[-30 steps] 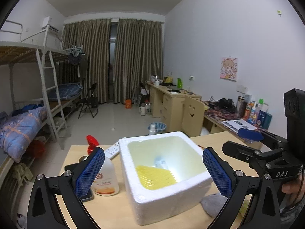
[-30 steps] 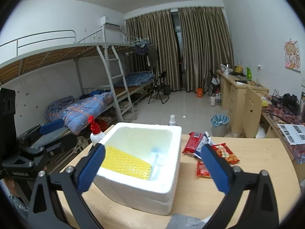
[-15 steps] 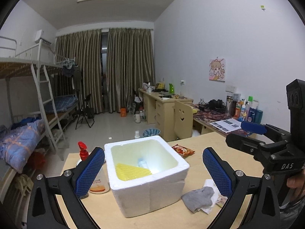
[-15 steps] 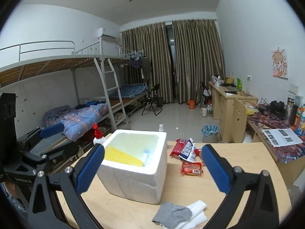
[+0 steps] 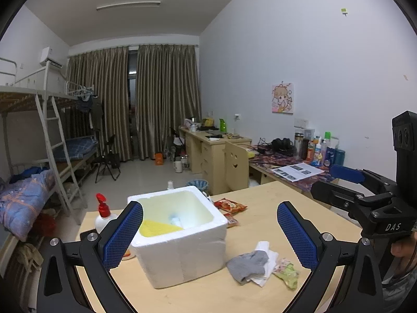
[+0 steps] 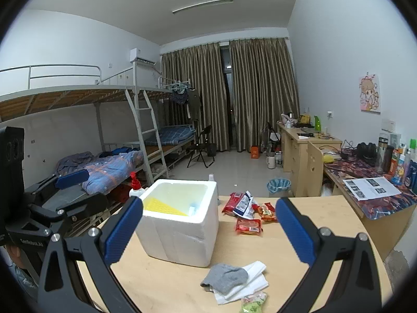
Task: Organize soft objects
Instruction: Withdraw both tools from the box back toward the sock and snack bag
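Nearest to us, both tools hang above the near edge of the wooden bench (image 6: 325, 224), and both are empty. Our left tool (image 5: 209, 230) has its blue pads spread wide with nothing between them; our right tool (image 6: 208, 227) stands just as wide and holds nothing either.

Just beyond the tips lies the pile that we judge to be next. A crumpled grey sock (image 6: 225, 276) rests on top of a white cloth (image 6: 250, 281), touching it, and a small green-patterned cloth (image 6: 254, 300) lies just beside them at the bench's near edge. In the right wrist view this heap sits almost on the centre line between the pads, low and close. In the left wrist view the same heap (image 5: 249, 262) lies toward the right pad, off centre. So we judge the right tool the better placed: the sock is straight ahead and below it, while the left tool would have to swing across. The sock's bunched length runs roughly across the right tool's opening, so a plain descent should straddle it.

Behind the pile stands the white foam box (image 6: 179, 237), open at the top, with a yellow textured pad (image 6: 163, 206) already inside. It is left of the heap from the right tool, so the carry would go forward and left.

Farther back, red snack packets (image 6: 249, 214) lie on the bench right of the box, and a red-topped pump bottle (image 5: 104, 215) stands at the box's left side.
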{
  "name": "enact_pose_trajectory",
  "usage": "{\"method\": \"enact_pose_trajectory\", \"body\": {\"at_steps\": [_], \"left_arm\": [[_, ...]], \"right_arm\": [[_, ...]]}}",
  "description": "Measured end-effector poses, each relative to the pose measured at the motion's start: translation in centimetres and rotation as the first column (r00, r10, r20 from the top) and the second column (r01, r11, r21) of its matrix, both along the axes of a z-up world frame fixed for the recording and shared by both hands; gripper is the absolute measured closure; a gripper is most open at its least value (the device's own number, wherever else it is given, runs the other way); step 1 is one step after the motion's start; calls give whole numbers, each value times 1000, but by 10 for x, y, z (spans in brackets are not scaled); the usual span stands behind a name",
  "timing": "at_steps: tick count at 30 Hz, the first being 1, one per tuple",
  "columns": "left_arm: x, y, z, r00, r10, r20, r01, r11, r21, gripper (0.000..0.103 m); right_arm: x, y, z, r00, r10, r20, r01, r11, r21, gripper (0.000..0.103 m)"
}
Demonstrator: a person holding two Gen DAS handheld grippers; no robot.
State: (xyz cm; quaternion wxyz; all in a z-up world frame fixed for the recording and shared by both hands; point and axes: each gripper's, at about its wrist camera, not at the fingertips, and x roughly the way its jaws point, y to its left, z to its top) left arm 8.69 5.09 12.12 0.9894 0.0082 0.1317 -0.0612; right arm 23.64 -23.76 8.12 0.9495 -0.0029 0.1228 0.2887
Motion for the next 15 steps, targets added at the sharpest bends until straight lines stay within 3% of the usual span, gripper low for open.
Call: {"method": "enact_pose_trajectory", "body": {"at_steps": [7, 15], "left_arm": [[-7, -11, -2, 1000, -14, 9, 14, 1000, 11, 0], [-14, -7, -4, 999, -10, 42, 12, 999, -49, 0]], "right_arm": [[-13, -16, -6, 999, -25, 21, 25, 1000, 7, 0], [-24, -30, -16, 998, -51, 42, 49, 998, 33, 0]]}}
